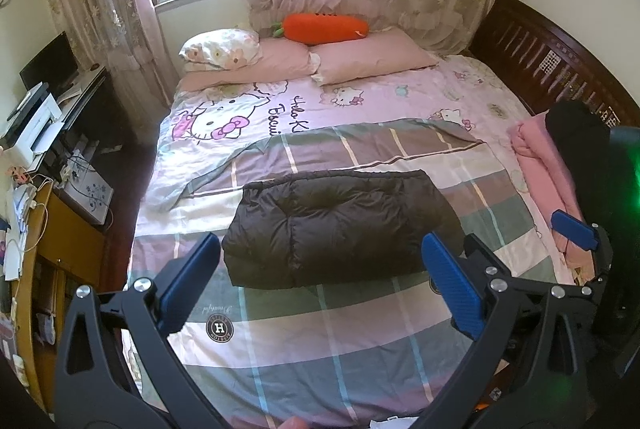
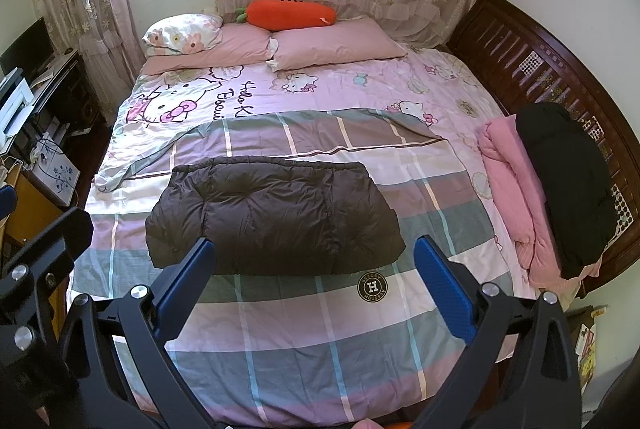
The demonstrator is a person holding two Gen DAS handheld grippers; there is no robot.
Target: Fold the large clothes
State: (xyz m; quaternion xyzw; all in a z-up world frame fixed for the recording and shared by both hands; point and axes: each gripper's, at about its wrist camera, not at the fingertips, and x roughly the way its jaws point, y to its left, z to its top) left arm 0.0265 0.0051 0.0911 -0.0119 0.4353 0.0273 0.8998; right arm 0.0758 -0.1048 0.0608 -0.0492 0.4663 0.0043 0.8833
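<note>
Folded coat [image 1: 340, 225] on the bed [image 1: 320, 349].
Both tools, left [image 1: 320, 285] and right [image 2: 316, 289], gape empty just before it.

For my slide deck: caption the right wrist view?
Both open tools hover above a folded dark puffer jacket on a plaid bedspread.

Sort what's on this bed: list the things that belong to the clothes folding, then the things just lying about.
Folding job:
dark puffy jacket, folded on the plaid sheet
pink garment
black garment on top of it

Just lying about:
carrot cushion
pink pillows
floral pillow
printer
</note>
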